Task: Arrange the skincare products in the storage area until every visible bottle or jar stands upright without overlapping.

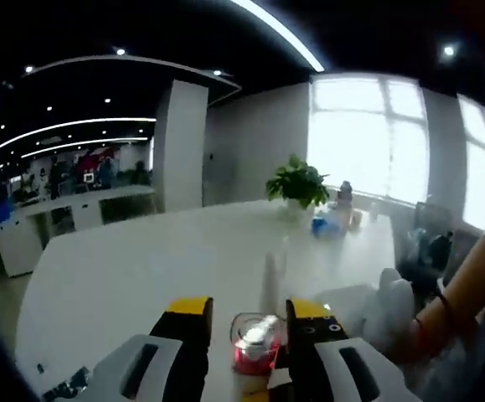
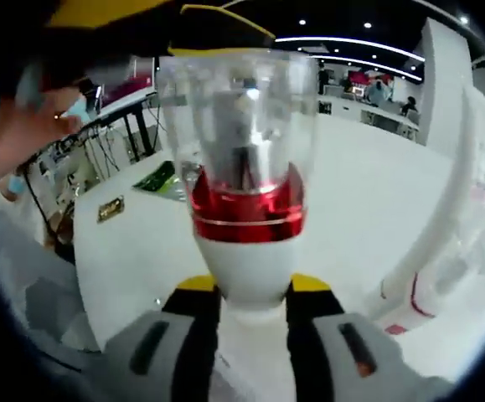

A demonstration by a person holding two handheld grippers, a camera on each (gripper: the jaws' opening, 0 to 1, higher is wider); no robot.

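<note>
Jaws: both pairs pinch red-banded bottle [image 2: 244,180] | white tubes [image 2: 443,251] beside | potted plant [image 1: 299,182] beyond

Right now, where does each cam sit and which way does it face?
Left gripper view: rides the left gripper, looks along its jaws across the white table toward a plant and windows; jaws flank a red-collared bottle; a person's arm at right.
Right gripper view: rides the right gripper, looks over the table into the office; jaws clamp a white bottle with clear cap; a hand at left.
Shared: the table; the bottle may be the same one, cannot tell.
</note>
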